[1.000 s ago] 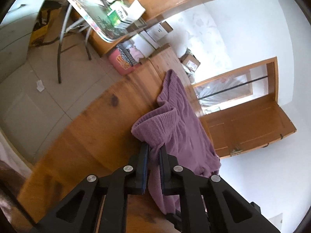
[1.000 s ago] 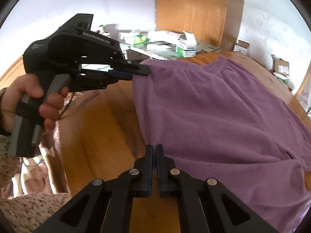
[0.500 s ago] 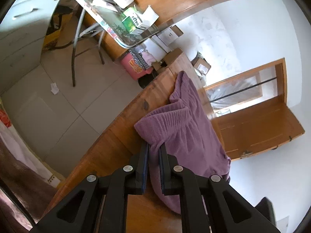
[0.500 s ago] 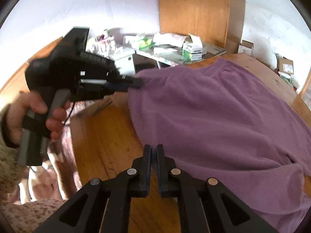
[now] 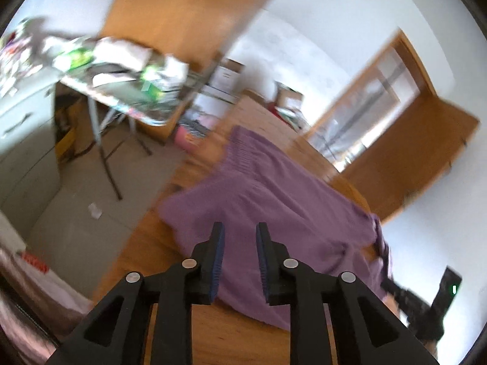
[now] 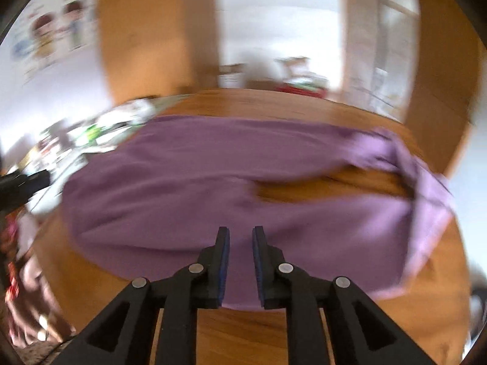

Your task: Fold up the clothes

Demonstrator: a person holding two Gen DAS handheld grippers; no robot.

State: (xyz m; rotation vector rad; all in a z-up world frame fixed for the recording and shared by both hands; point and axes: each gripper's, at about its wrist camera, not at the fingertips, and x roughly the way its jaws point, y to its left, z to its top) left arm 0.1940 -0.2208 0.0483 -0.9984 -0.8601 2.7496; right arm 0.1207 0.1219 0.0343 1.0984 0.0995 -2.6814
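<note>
Both grippers [image 5: 238, 234] [image 6: 240, 237] agape, empty, apparently just above purple garment [image 6: 188, 188] on table [image 6: 243, 334].

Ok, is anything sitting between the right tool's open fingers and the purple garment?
Nothing shows there. In the right wrist view the right tool is open with only purple garment behind the gap, lying on the wooden table.

One purple garment [image 5: 274, 206], one wooden table [image 5: 231, 340], two claws [image 5: 239, 235].
</note>
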